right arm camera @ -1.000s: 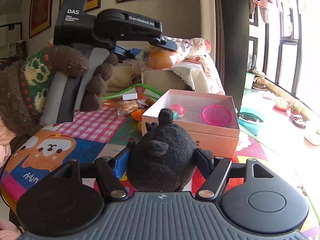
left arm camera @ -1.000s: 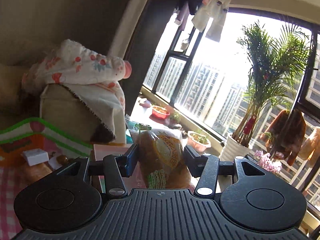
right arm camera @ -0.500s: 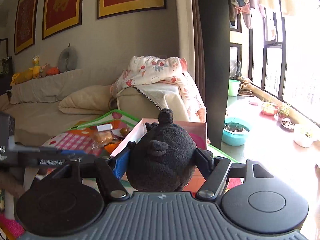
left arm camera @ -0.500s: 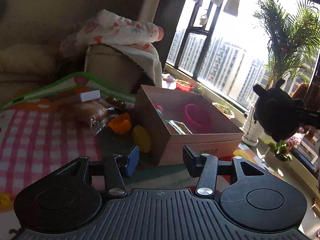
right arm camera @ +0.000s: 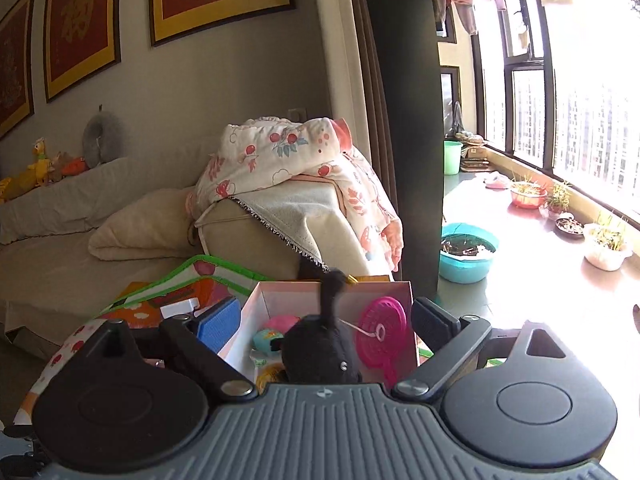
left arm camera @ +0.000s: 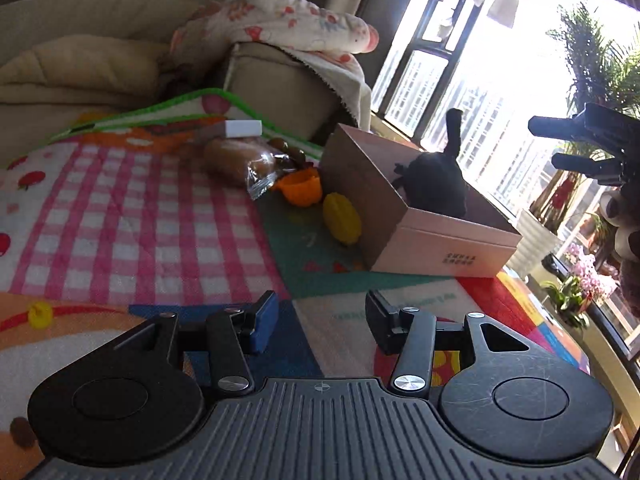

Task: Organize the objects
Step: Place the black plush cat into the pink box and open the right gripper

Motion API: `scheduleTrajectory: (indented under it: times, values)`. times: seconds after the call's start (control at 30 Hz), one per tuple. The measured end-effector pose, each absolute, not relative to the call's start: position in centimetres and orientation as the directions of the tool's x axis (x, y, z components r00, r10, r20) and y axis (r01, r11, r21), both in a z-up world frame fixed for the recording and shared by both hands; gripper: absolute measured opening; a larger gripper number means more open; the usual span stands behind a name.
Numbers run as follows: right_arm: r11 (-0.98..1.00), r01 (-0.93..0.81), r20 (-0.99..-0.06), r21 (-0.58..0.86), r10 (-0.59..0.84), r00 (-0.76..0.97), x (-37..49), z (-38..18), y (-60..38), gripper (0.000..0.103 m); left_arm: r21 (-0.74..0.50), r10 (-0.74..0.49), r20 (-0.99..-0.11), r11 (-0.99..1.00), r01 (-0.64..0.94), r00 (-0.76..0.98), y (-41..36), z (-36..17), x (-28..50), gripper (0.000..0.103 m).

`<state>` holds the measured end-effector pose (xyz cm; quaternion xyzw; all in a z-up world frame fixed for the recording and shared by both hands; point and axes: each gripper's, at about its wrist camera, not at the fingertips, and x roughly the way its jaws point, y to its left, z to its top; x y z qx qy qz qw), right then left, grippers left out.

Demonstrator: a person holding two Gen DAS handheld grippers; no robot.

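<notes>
- Over the pink box (right arm camera: 256, 300), the right gripper (right arm camera: 324, 318) has just been opening its jaws; they now stand wide, and the black plush toy (right arm camera: 320, 354) sits between them without either pad pressing on it.
- Seen from the left wrist, the same plush toy (left arm camera: 436, 184) lies inside the box (left arm camera: 440, 240), against its near wall, one limb poking up above the rim.
- Down near the play mat (left arm camera: 132, 216), the left gripper (left arm camera: 320, 320) is about half open with nothing between its fingers.
- To finish this drop cleanly, the right hand would best lift straight up with its jaws kept wide, so the pads do not snag the plush and drag it back out.
- The left hand's likely next pick is among the loose things beside the box: a yellow star fruit toy (left arm camera: 342, 218), an orange toy (left arm camera: 300, 186) and a wrapped bread roll (left arm camera: 240, 160). A low, level approach would suit the slippery wrapper.
- Only the left view shows these loose items and the right gripper (left arm camera: 576, 148) from outside, hanging above the box.
- Only the right view shows the box's contents: a pink strainer (right arm camera: 380, 326) and a small colourful toy (right arm camera: 272, 338).
</notes>
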<state>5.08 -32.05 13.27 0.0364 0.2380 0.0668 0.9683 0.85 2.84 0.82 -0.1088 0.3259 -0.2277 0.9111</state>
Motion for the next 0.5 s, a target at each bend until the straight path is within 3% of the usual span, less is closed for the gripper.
scheduleTrajectory:
  times: [0.17, 0.5]
  values:
    - [0.988, -0.147, -0.465, 0.041, 0.149, 0.873, 1.5, 9.8, -32.0, 0.100, -0.366, -0.506, -0.535, 0.860, 0.354, 0.677, 2.0, 0.4, 1.0, 0.053]
    - [0.971, -0.236, -0.546, 0.043, 0.221, 0.808, -2.2, 1.6, -28.5, 0.100, -0.367, -0.513, -0.521, 0.856, 0.363, 0.683, -0.5, 1.8, 3.7, 0.053]
